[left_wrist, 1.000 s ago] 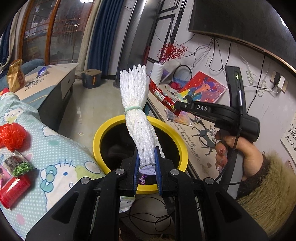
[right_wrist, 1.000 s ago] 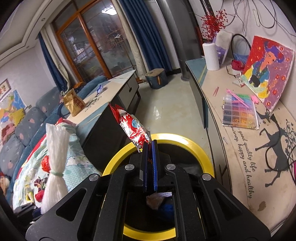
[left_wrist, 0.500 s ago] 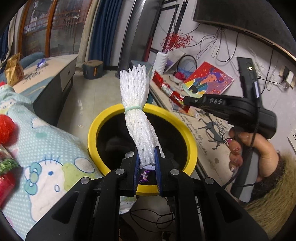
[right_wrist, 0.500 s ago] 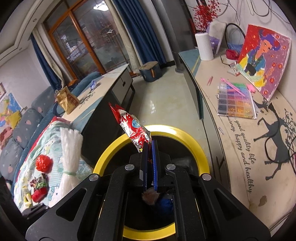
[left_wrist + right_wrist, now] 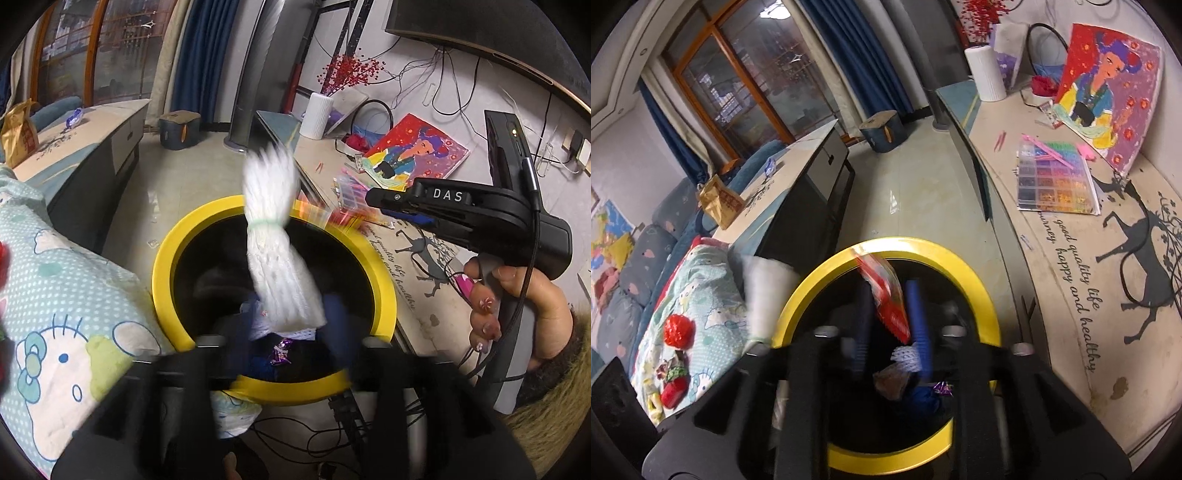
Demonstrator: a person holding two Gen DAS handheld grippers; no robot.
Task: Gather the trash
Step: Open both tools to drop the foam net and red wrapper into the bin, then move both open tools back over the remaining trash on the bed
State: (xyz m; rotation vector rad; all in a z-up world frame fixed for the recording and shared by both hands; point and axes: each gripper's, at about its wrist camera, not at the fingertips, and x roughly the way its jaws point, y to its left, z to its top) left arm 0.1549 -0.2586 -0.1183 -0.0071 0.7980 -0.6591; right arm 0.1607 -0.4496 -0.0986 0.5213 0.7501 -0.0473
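Observation:
A yellow-rimmed black bin [image 5: 162, 266] stands below both grippers and holds some trash. In the left wrist view my left gripper [image 5: 288, 325] is blurred and its jaws are opening. A white foam net bundle [image 5: 277, 251] stands tilted between the spread fingers with its lower end over the bin mouth, and neither pad presses on it. In the right wrist view my right gripper [image 5: 890, 317] is also opening. A red snack wrapper [image 5: 886, 295] hangs blurred and loose between its blue fingers [image 5: 918, 321], over the bin [image 5: 960, 266]. A hand holds the right gripper [image 5: 384, 206] at the right.
A Hello Kitty blanket [image 5: 713, 295] on the left carries a red net ball [image 5: 677, 330] and a red packet [image 5: 674, 387]. A sideboard [image 5: 1052, 277] on the right bears a bead box [image 5: 1056, 181], a painting and a white vase. Cables lie under the bin.
Both grippers have sunk closer to the bin. Their jaws were shut on the foam net and the wrapper and now stand apart, and both items are tipping down, blurred.

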